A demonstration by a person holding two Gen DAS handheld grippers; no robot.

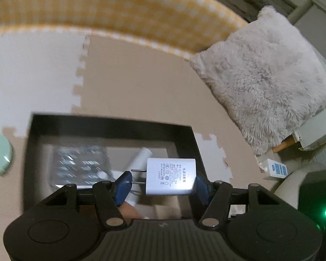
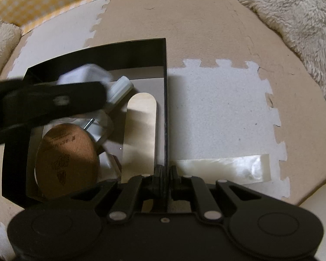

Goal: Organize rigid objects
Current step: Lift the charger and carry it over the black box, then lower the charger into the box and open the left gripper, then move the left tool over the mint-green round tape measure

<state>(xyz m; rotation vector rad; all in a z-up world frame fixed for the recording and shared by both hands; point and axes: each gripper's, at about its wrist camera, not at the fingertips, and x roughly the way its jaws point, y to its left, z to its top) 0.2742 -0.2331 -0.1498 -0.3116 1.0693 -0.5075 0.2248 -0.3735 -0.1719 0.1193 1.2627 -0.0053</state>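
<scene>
Left gripper clamps white charger; right gripper pinches black box wall. Only right view shows cork disc, wooden stick inside.

Left claw: blue pads clamp white charger, prongs leftward, above black tray. Foam mat floor; fluffy cushion at right.

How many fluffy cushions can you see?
2: one fluffy cushion at the foam mat's far right, another at its far left. Others may be hidden.
</scene>
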